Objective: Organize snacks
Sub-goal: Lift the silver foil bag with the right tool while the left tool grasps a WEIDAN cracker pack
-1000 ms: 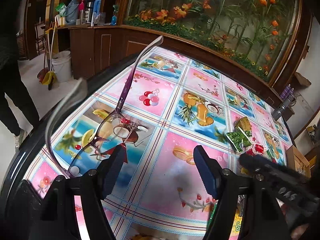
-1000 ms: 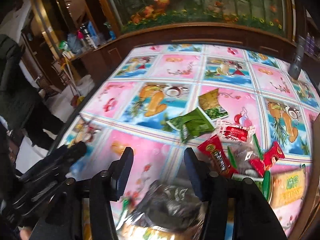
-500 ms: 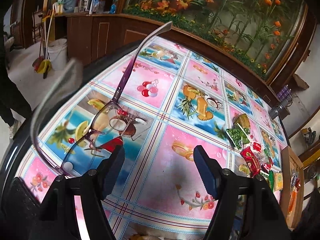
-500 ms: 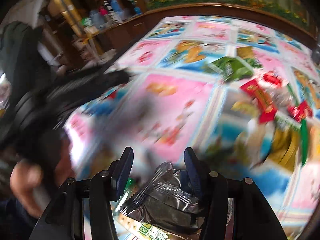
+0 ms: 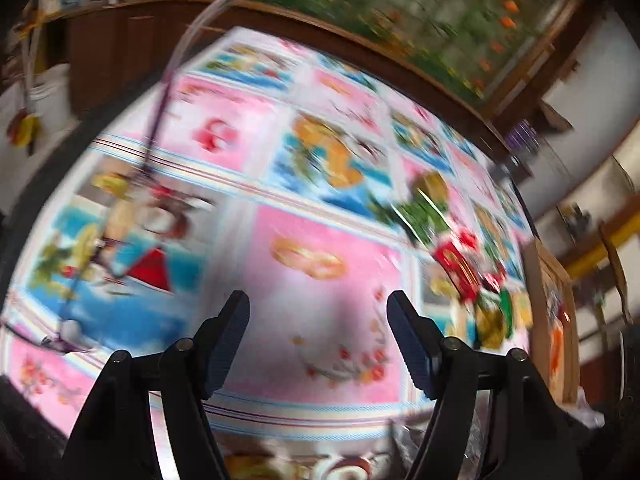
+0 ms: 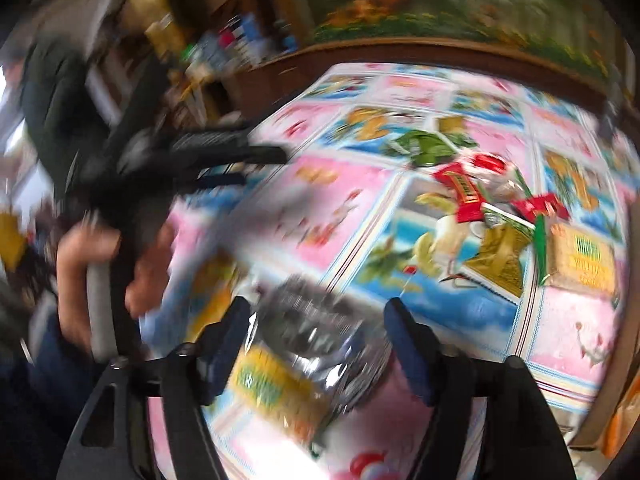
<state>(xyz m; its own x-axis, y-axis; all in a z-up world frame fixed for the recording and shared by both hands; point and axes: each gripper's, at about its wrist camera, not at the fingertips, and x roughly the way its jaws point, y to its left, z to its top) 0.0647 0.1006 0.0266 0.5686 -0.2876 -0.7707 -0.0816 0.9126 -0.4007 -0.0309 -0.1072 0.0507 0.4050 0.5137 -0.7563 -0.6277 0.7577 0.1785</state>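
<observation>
Over bare pink tablecloth (image 5: 320, 232) nr front edge: left claw (image 5: 318, 312) spread, empty.

No text can be read with certainty: the red snack packet (image 6: 464, 192) and the yellow snack packet (image 6: 584, 260) carry printed letters, but motion blur makes them illegible in both views

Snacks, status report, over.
Left gripper open, empty. Right gripper just opened, silver packet loose between fingers. Snack pile waiting. Glasses left, clear.
</observation>
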